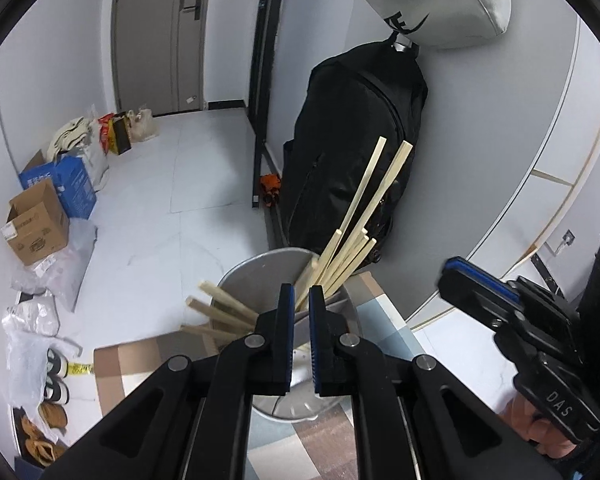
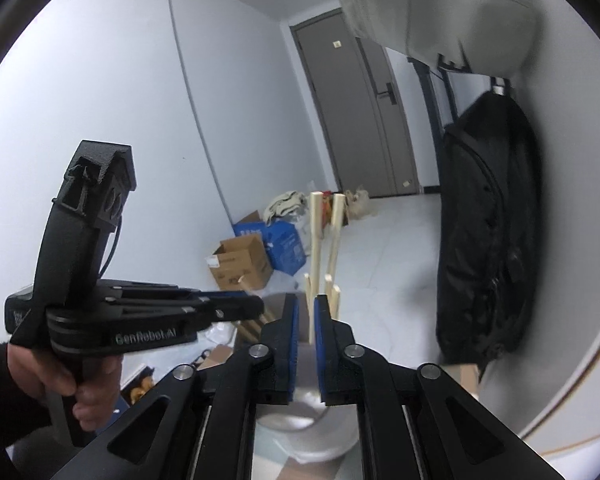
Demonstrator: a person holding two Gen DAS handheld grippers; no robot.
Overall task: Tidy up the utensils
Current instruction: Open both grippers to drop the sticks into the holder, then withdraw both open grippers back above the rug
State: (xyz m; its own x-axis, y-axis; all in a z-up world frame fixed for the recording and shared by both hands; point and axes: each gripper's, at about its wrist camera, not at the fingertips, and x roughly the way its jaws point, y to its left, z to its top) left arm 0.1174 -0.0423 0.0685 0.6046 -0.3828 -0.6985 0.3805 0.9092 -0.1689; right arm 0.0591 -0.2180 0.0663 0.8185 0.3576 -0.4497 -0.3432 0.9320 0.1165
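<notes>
A round metal utensil holder stands at the corner of a table with a checked cloth. A bunch of pale wooden chopsticks leans up and right out of it; more chopsticks lean left over the rim and pass under my left finger. My left gripper hovers over the holder's mouth, jaws nearly together, nothing seen pinched. My right gripper faces the holder with a narrow slit, empty; chopsticks show beyond it. From the left wrist, the right gripper sits right of the holder, apart from it.
A black bag hangs on the wall just behind the holder. Cardboard boxes, plastic bags and shoes line the left wall on the floor. A grey door is at the back. A hand grips the left gripper.
</notes>
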